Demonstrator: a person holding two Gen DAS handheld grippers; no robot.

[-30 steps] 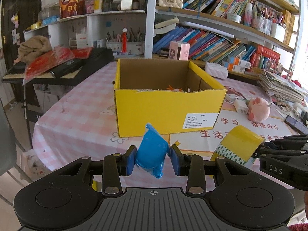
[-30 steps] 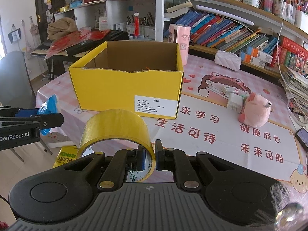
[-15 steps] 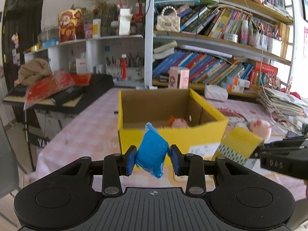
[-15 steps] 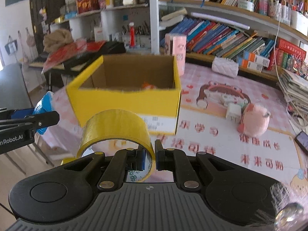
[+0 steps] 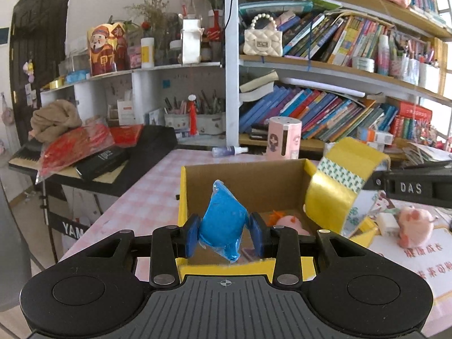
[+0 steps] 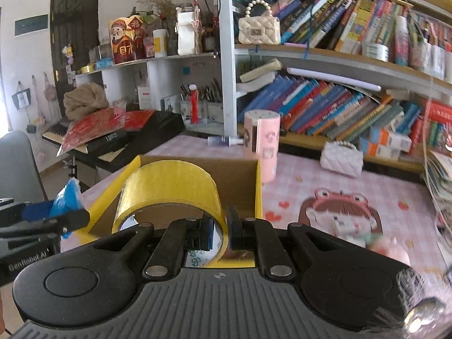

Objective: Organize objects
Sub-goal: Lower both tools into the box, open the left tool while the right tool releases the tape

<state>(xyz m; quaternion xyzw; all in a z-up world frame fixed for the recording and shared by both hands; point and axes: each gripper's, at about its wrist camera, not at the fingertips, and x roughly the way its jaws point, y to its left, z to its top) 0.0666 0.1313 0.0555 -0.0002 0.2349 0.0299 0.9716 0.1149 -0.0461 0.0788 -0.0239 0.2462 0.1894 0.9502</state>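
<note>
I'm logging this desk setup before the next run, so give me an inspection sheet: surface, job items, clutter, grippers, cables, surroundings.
Surface: table with a pink checked cloth and cartoon print.
Job's things: open yellow box with a small pink toy inside; blue packet; yellow tape roll.
Clutter: pink plush pig, pink cylinder, white quilted pouch, spray bottle.
Grippers: left gripper shut on the blue packet; right gripper shut on the tape roll's wall; both over the box's near edge.
Cables: thin cords hanging at the shelves.
Surroundings: crowded bookshelves, keyboard on a stand to the left.
</note>
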